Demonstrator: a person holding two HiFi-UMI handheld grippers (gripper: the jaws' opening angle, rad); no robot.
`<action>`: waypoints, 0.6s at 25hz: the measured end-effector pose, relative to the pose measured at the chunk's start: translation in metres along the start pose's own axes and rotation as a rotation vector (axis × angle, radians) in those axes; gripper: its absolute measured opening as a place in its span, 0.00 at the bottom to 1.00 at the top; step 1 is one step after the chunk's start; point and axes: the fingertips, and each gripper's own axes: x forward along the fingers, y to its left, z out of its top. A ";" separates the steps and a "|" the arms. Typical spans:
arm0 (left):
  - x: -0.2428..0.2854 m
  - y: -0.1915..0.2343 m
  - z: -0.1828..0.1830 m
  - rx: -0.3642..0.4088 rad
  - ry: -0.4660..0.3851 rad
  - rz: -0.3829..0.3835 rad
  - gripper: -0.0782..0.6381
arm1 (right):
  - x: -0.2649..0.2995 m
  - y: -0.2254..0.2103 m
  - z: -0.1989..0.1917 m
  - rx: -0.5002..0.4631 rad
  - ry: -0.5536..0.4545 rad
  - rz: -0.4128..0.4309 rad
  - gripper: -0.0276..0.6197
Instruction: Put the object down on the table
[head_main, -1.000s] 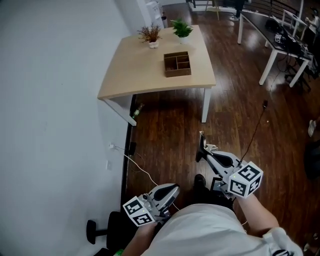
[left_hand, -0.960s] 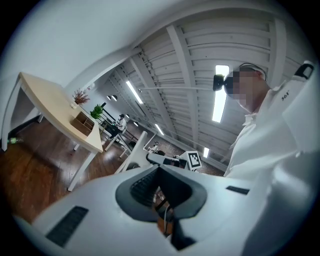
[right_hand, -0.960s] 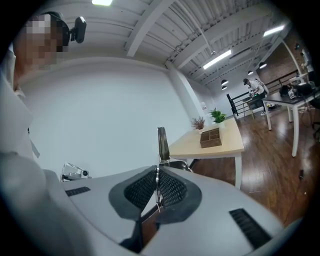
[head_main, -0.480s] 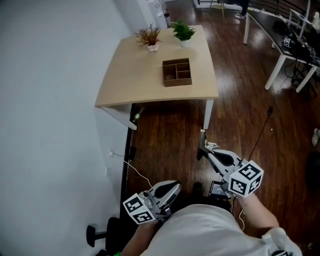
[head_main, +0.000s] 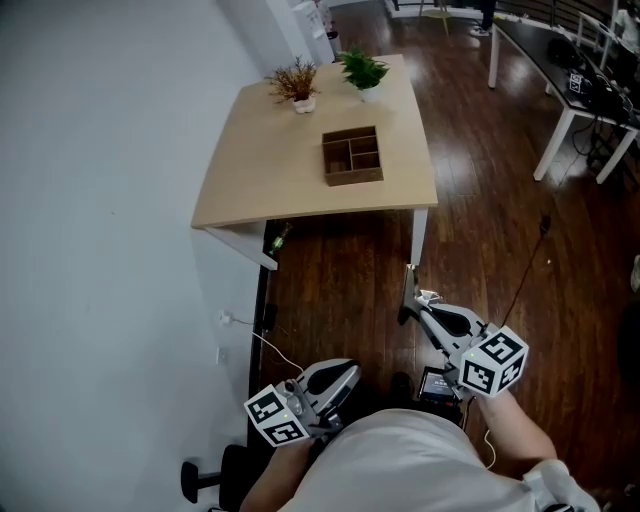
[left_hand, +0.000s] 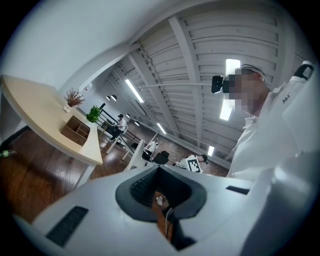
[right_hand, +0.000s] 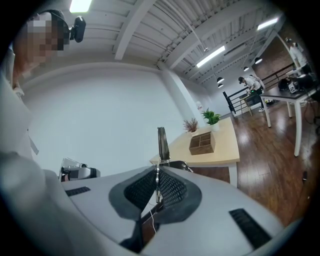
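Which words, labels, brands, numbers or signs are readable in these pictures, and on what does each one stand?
No text can be read.
Right marker cube and left marker cube: only black-and-white square patterns, no letters or numbers.
Dark print on the person's white shirt, left gripper view: too small and blurred to read.

Slim dark object (right_hand: 162, 142) upright in right claw (right_hand: 159, 174)

**Room and furnishings**

White wall (head_main: 100, 200) is running along the left; dark plank floor (head_main: 340, 290) is spreading below. Pale wooden counter (head_main: 270, 170) on white legs is standing against the wall, carrying a compartment box (head_main: 352, 155), a green potted plant (head_main: 362, 70) and a reddish one (head_main: 294, 82). White desk (head_main: 560, 110) is standing at right. Strip lights (left_hand: 131, 90) are glowing among white ceiling beams.
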 end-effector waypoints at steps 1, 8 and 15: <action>0.001 0.003 0.002 0.000 0.002 -0.001 0.11 | 0.001 -0.002 0.001 0.003 -0.001 -0.005 0.06; -0.006 0.044 0.018 -0.011 -0.005 -0.011 0.11 | 0.024 -0.008 0.000 0.005 0.010 -0.044 0.06; -0.026 0.099 0.056 -0.009 -0.008 -0.039 0.11 | 0.079 0.000 0.014 0.001 0.010 -0.081 0.06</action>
